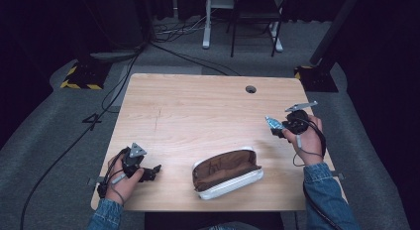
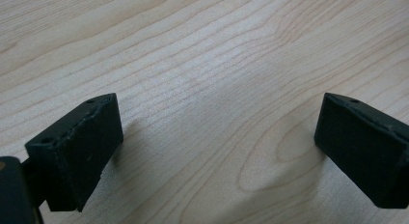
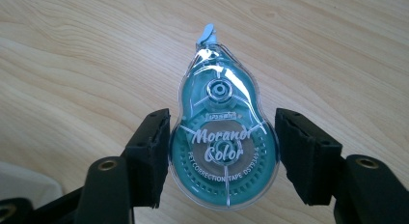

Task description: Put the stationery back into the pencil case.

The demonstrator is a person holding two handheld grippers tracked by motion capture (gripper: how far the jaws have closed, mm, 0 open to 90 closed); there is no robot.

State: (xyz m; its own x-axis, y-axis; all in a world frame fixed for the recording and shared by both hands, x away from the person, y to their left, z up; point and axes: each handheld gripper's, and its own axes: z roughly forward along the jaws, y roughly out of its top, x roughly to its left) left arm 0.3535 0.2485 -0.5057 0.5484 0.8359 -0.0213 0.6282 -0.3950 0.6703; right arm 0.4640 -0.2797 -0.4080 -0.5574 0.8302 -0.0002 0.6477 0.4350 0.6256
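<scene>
A teal correction tape dispenser, lettered "Morandi Color", sat clamped between the jaws of the right gripper, held above the right side of the wooden table. Near the table's front edge lay an open brown and white pencil pouch. At the front left corner, the left gripper rested low over bare wood, its jaws spread wide apart with nothing between them.

Pale wood-grain bench with a smooth matt top, brown cloth pouch with white trim near its front edge, glossy clear teal plastic correction tape between the matt black, rough-edged pads of the right hand-held gripper, denim sleeve beside the bench.
</scene>
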